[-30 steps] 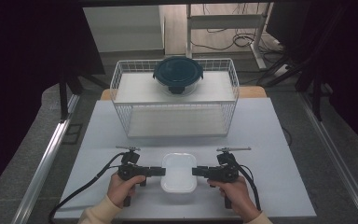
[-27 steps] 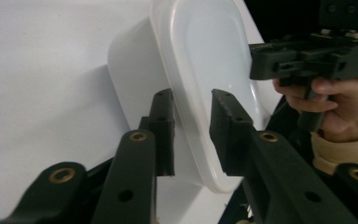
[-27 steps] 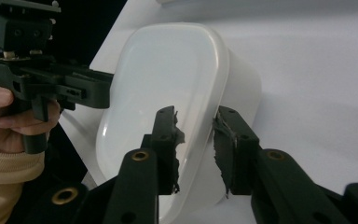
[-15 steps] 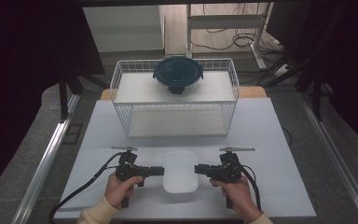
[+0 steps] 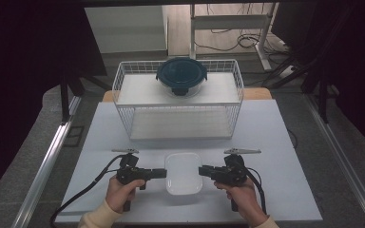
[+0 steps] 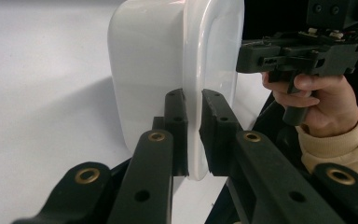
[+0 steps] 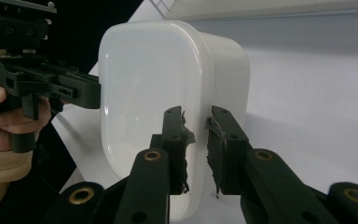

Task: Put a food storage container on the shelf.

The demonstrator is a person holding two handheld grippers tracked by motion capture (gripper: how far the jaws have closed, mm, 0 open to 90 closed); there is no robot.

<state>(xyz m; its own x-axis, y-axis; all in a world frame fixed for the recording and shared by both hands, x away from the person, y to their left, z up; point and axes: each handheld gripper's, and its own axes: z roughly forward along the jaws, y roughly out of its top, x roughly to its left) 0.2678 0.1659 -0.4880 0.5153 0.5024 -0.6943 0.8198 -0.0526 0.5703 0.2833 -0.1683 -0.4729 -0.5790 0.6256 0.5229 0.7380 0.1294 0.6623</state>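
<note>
A white rectangular container (image 5: 183, 173) with a lid lies on the white table (image 5: 275, 142) near its front edge. My left gripper (image 5: 160, 173) reaches in from its left side and my right gripper (image 5: 204, 171) from its right side. In the left gripper view the container (image 6: 149, 70) stands on edge and the left gripper (image 6: 193, 128) has its pads on both faces of the lid's rim. In the right gripper view the right gripper (image 7: 196, 140) pinches the opposite rim of the container (image 7: 144, 93). Both pairs of jaws have just been closing on that rim.
A white wire basket (image 5: 123, 102) stands at the back middle of the table. A round glass container with a dark teal lid (image 5: 181, 76) rests on top of it. Cables trail from both grippers toward the front edge.
Both hands have drawn very slightly toward the near edge. The grippers stay at the container's two sides, and the container has not shifted.
</note>
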